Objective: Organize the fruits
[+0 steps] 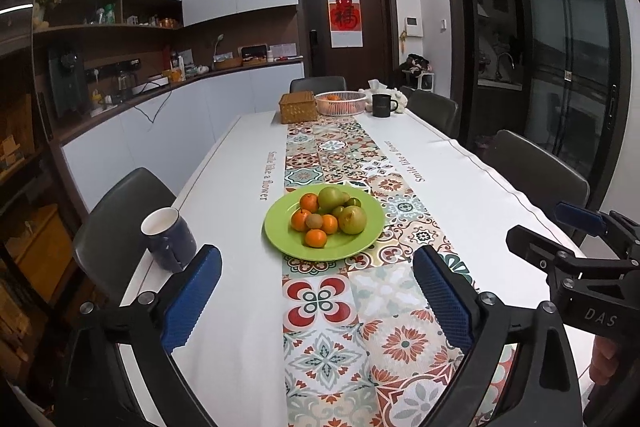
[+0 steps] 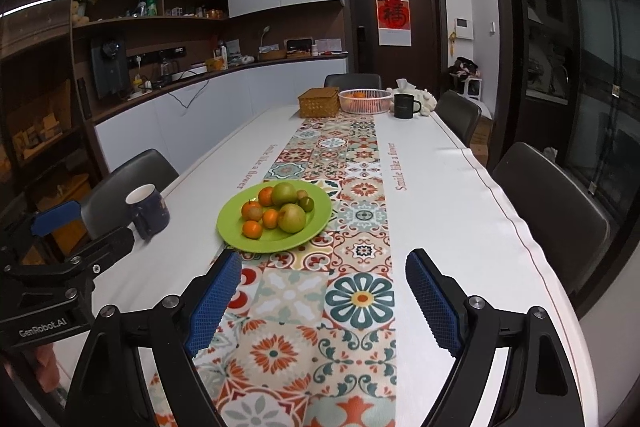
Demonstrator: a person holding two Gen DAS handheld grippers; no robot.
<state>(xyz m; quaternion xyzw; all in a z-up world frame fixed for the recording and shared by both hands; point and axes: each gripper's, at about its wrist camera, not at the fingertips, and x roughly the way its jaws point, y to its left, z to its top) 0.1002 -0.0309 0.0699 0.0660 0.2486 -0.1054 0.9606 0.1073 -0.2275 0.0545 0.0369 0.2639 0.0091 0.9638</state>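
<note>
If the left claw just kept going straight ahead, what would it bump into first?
Probably the green plate of fruit: it sits straight ahead between the open left claw fingers, nothing on the patterned runner before it. Depth is unclear.

Both wrist cameras look down the long table [image 1: 224, 211] from its near end toward the far door [image 2: 396, 15]. They sit side by side; both share the green plate [image 1: 280, 231] near the tabletop's left edge.

Lime-green plate [image 1: 280, 231], floral-tiled runner [image 1: 332, 155], navy mug [image 1: 168, 237], blue-padded left claw [image 1: 316, 303].
</note>
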